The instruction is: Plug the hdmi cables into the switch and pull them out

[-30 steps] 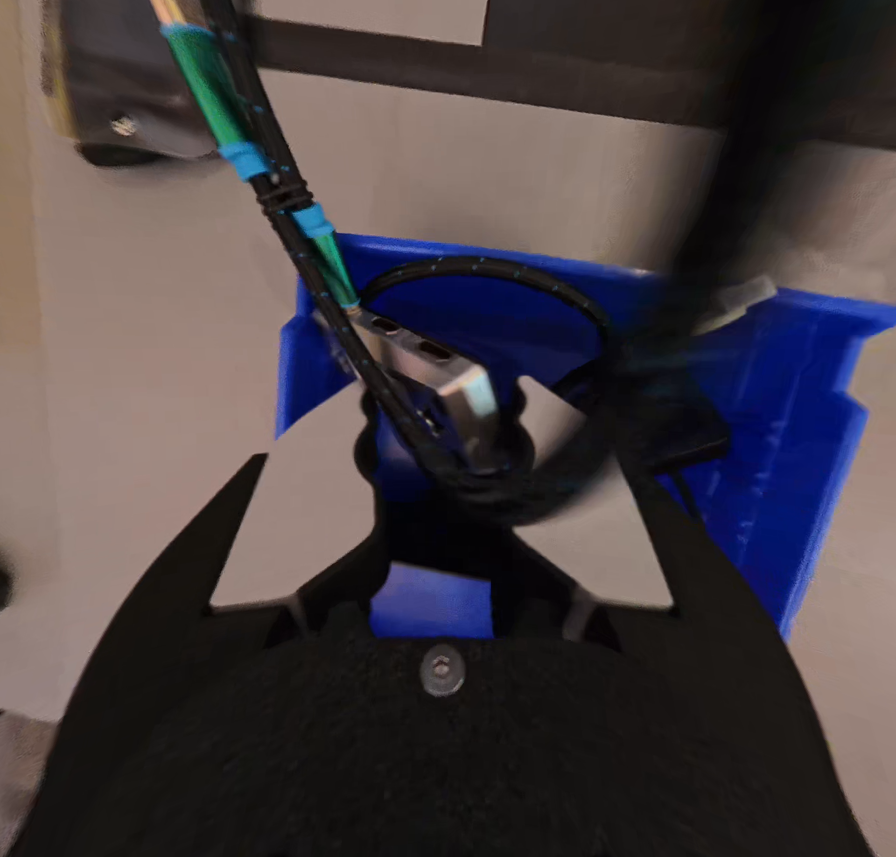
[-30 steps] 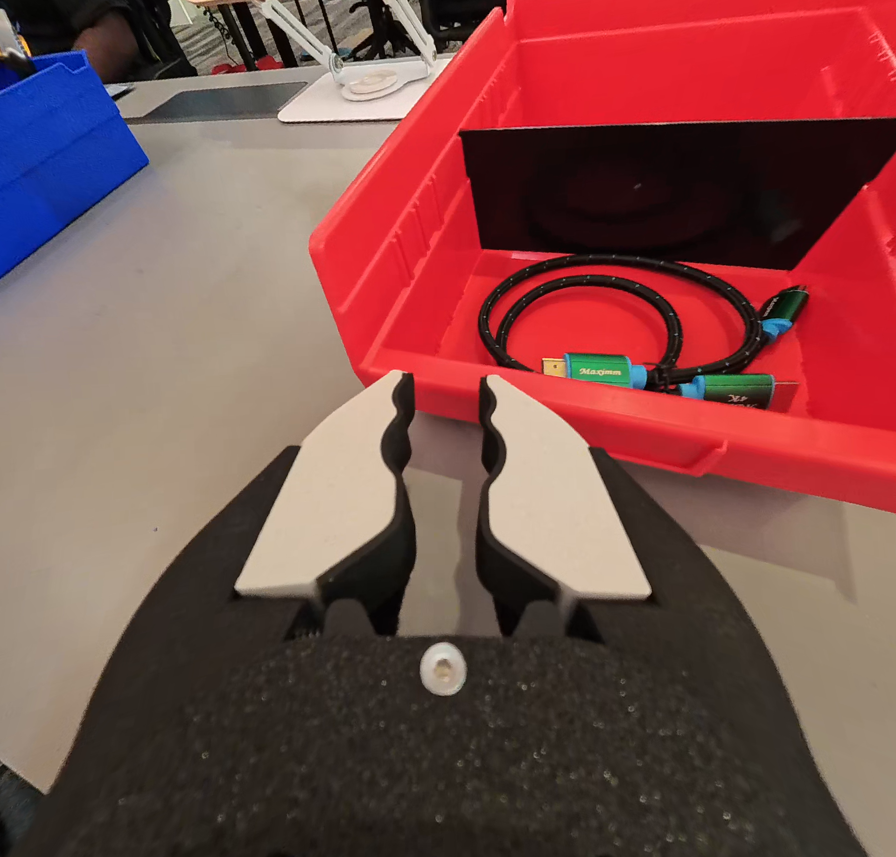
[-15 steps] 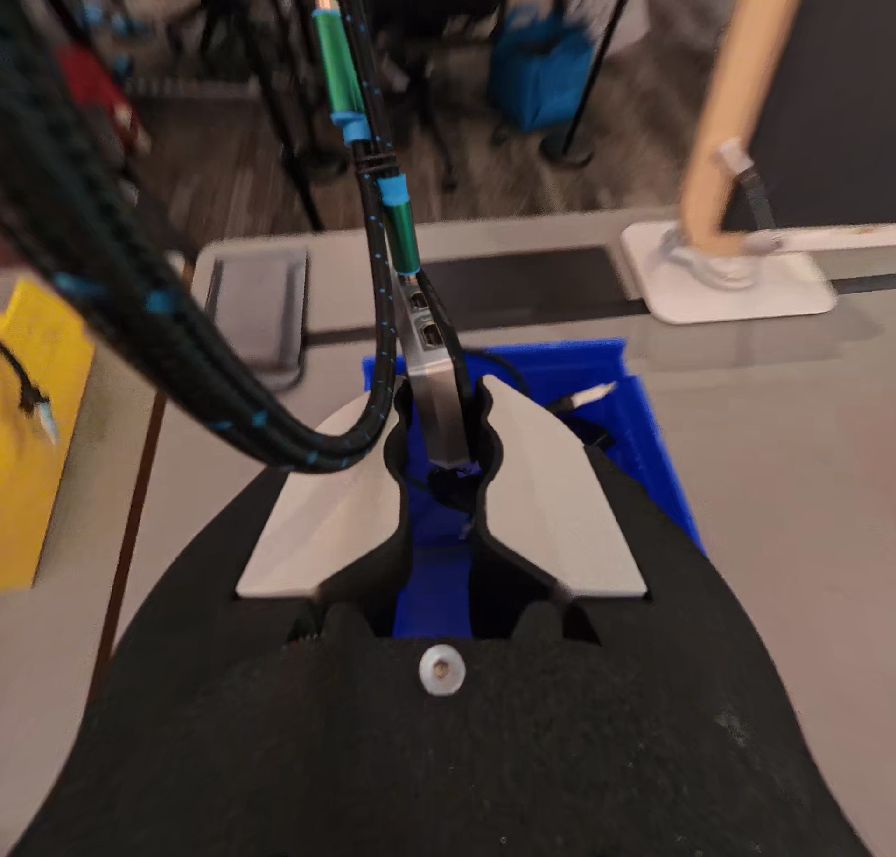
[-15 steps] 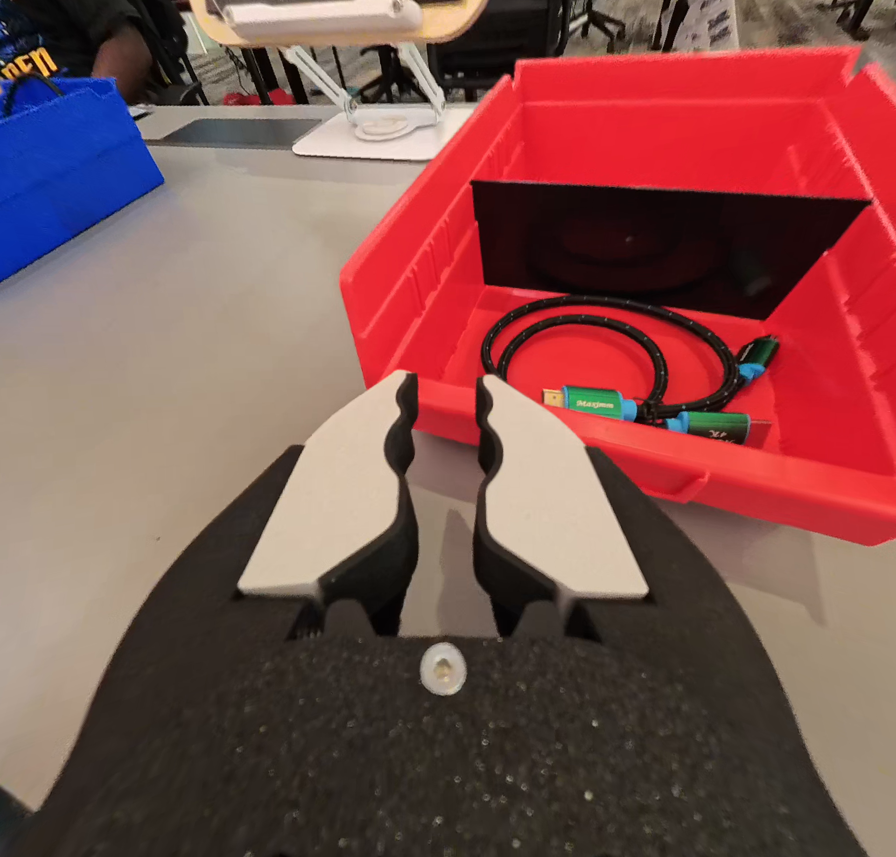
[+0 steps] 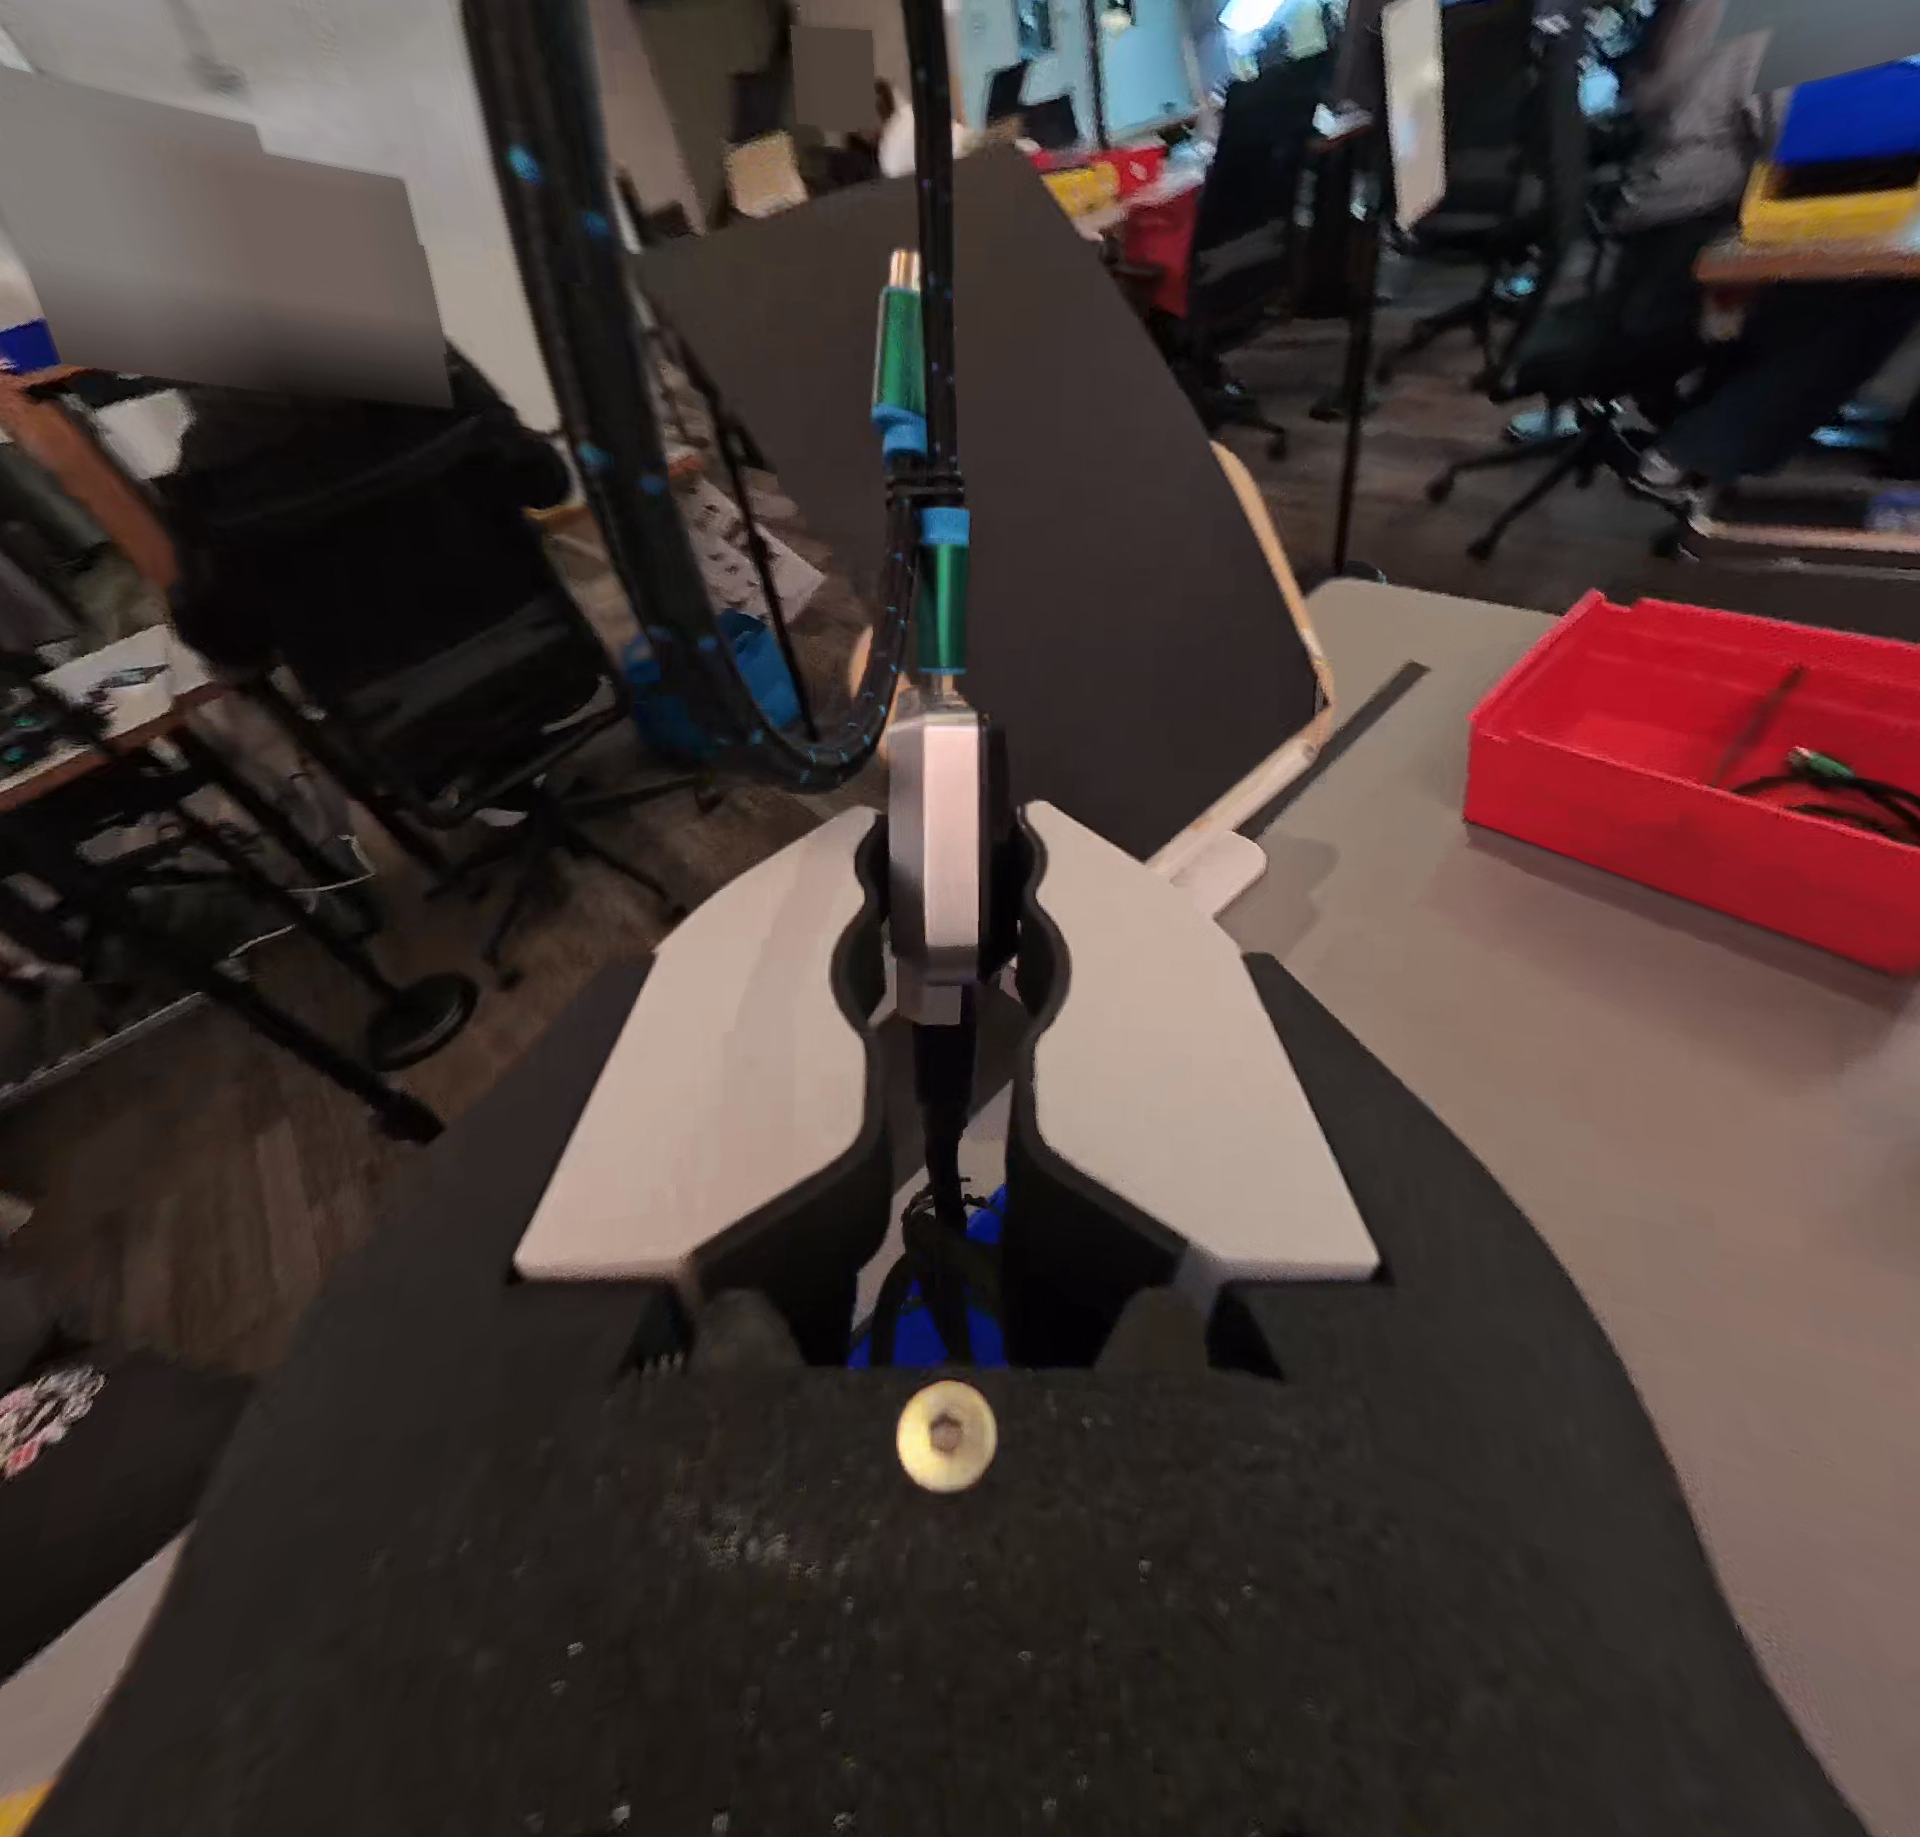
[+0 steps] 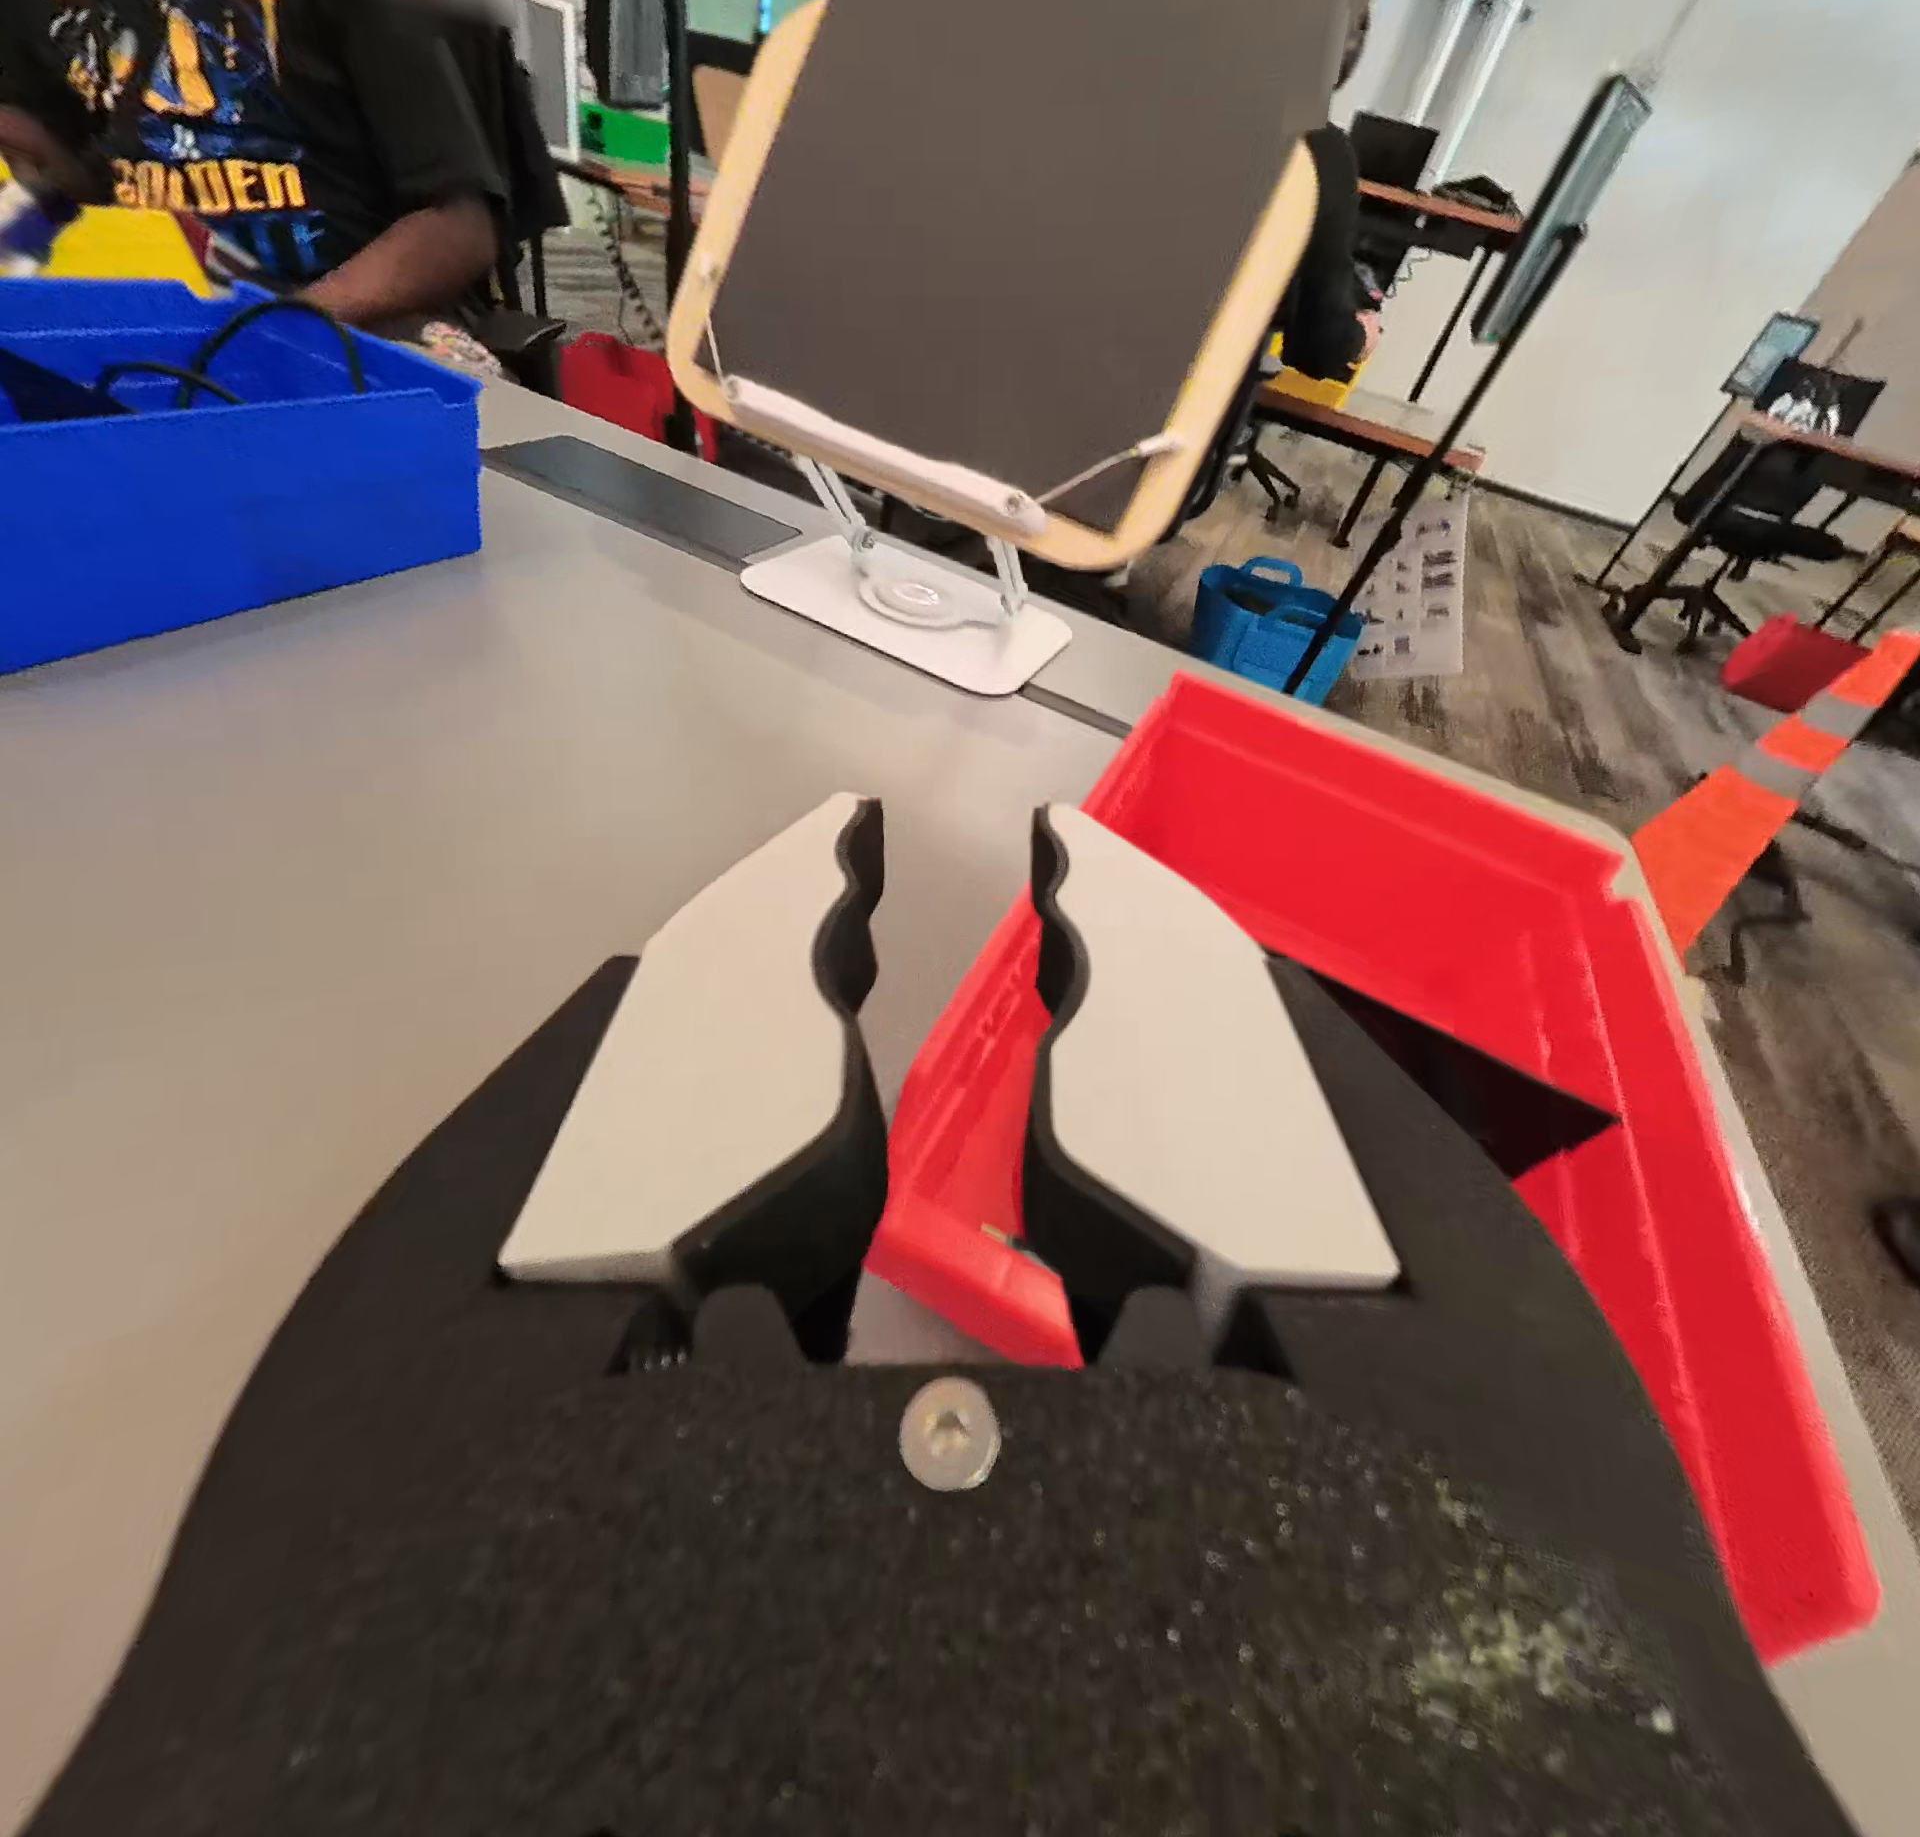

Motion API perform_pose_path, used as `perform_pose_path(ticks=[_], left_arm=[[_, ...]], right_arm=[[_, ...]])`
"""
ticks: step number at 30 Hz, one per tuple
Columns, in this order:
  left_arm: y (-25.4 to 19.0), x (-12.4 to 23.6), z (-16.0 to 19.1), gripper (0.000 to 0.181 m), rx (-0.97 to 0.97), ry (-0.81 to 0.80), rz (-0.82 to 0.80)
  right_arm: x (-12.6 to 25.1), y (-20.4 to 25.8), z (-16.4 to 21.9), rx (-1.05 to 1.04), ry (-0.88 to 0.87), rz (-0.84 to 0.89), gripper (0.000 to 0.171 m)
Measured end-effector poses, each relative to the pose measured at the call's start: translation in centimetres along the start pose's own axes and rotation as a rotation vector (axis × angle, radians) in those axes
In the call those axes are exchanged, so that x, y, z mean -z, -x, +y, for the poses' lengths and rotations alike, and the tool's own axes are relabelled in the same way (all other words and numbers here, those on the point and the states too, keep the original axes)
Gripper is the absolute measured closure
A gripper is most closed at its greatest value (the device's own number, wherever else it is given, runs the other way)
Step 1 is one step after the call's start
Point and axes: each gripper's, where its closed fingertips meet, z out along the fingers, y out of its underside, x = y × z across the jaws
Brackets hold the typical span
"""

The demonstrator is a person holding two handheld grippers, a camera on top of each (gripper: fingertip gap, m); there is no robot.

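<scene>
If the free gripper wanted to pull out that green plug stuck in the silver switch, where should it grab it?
Probably on the green plug shell itself, not the braided cable. It stands straight up out of the switch, which the left gripper clamps by its flat sides. The right gripper, open, should come from the side, pinch the shell, then pull along the plug's axis.

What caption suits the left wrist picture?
Left claw grips a silver HDMI switch, green-plugged braided cable attached, raised above the table.

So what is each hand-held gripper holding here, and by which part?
The left hand-held gripper clamps the silver switch by its flat sides, near its lower end. The right hand-held gripper holds nothing.
</scene>
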Motion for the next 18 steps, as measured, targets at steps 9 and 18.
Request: perform_pose_path(ticks=[9, 18], left_arm=[[-8.5, -3.6, 2.0, 0.161, 0.148, 0.127, 0.606], [-24.1, -4.7, 1.2, 0.161, 0.07, 0.283, 1.187]], right_arm=[[-3.3, 5.6, -5.4, -0.037, -0.036, -0.284, 0.142], [-7.7, 11.7, -12.4, -0.016, -0.108, -0.569, 0.119]])
